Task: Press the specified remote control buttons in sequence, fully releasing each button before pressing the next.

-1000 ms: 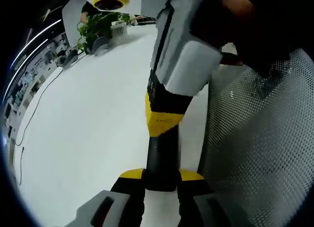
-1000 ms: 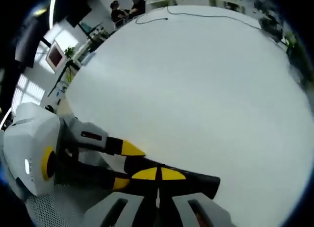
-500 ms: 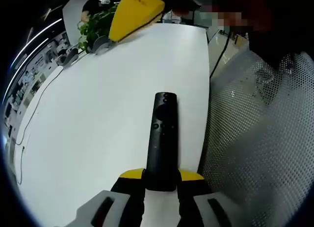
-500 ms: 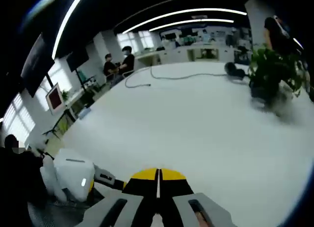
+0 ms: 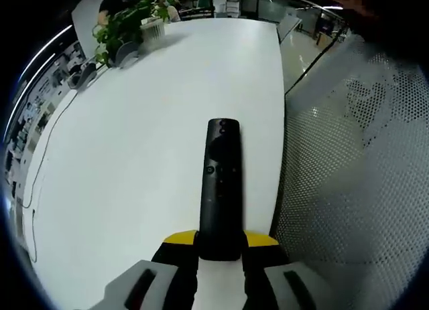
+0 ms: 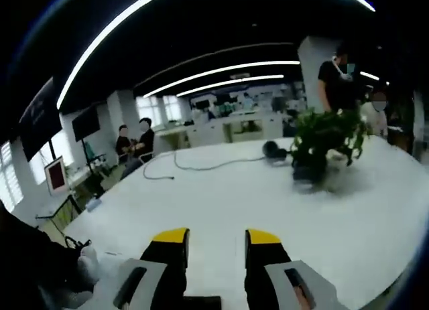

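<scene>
We see the black remote control (image 5: 220, 189) in the left gripper view, lying lengthwise on the white tabletop (image 5: 134, 156) and pointing toward 12 o'clock. Its near end sits between the yellow-tipped jaws of the left gripper (image 5: 220, 242), which close on it from both sides. A round button ring and a few small buttons show on its upper half, but we cannot read any markings on them. At 3 o'clock of the remote the tabletop ends, and a perforated mesh panel (image 5: 355, 189) takes up that side; its far part is dark and hard to make out.

At 11 o'clock, near the far edge of the tabletop, stands a potted plant (image 5: 124, 29) with a pale pot; the pot is too small for us to tell anything in it beyond the leaves. A thin dark cable (image 5: 47, 156) runs along the 9 o'clock edge.

In the right gripper view, the right gripper (image 6: 216, 238) rises from 6 o'clock with its jaws set apart and bare tabletop showing between them. The potted plant (image 6: 322, 146) stands at 2 o'clock, blurred at its base. Just beside it at 1 o'clock lies a dark rounded thing we cannot identify, with the cable (image 6: 201, 166) trailing from it toward 11 o'clock. People (image 6: 134, 146) sit far off at 10 o'clock, and another person (image 6: 338, 79) stands behind the plant.
</scene>
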Available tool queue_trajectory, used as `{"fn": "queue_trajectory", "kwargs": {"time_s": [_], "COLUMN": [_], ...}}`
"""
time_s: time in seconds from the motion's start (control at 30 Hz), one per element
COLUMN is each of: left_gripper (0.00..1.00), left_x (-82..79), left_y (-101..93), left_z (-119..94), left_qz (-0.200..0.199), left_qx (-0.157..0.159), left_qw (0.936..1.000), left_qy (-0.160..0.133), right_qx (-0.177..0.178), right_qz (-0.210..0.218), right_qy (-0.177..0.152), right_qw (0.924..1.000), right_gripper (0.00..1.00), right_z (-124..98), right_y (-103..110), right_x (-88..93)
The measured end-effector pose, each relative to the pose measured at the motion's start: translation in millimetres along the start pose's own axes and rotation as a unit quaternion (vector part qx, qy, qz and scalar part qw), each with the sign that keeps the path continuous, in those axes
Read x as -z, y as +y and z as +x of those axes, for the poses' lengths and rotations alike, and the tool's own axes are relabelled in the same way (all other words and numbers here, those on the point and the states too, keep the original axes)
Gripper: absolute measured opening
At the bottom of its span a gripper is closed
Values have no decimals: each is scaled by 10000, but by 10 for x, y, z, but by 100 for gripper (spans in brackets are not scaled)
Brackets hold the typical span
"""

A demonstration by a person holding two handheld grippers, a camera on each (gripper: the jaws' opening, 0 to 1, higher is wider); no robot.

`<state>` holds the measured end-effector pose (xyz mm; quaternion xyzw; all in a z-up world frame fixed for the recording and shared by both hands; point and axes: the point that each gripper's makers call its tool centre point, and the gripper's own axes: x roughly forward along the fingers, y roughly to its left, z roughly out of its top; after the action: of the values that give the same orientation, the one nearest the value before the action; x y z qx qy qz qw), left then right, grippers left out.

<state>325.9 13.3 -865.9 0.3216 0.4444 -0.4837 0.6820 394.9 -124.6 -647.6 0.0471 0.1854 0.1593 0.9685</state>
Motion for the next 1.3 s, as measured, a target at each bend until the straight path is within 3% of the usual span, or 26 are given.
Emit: {"fn": "queue_trajectory", "kwargs": {"time_s": [0.3, 0.6, 0.67, 0.77, 0.97, 1.03, 1.17, 1.3], "left_gripper": [24, 24, 24, 24, 24, 24, 24, 23], "left_x": [6, 32, 51, 79, 104, 126, 157, 153], "left_y": [3, 82, 143, 234, 389, 460, 649, 815], "left_z": [-3, -14, -19, -26, -33, -48, -66, -90], "left_qz": [-24, 199, 178, 158, 266, 296, 745, 655], "left_qx": [15, 111, 95, 91, 106, 60, -79, -100], "left_qw": [10000, 9997, 9997, 9996, 9988, 9982, 9949, 9955], "left_qy": [90, 106, 160, 221, 400, 526, 670, 673], "right_qx": [837, 1308, 1315, 1483, 1387, 1404, 1430, 1454], "right_qz": [-212, 224, 251, -69, -228, -240, -182, -151], "right_qy": [-374, -683, -562, -416, 68, 121, 70, 240], "right_qw": [9956, 9888, 9894, 9880, 9901, 9897, 9895, 9890], "right_gripper": [64, 82, 81, 81, 79, 76, 76, 73], "right_z": [-399, -576, -552, -539, -448, -452, -474, -461], "right_y": [-360, -526, -531, -589, -570, -587, -612, -627], "right_x": [19, 183, 253, 300, 479, 499, 491, 549]}}
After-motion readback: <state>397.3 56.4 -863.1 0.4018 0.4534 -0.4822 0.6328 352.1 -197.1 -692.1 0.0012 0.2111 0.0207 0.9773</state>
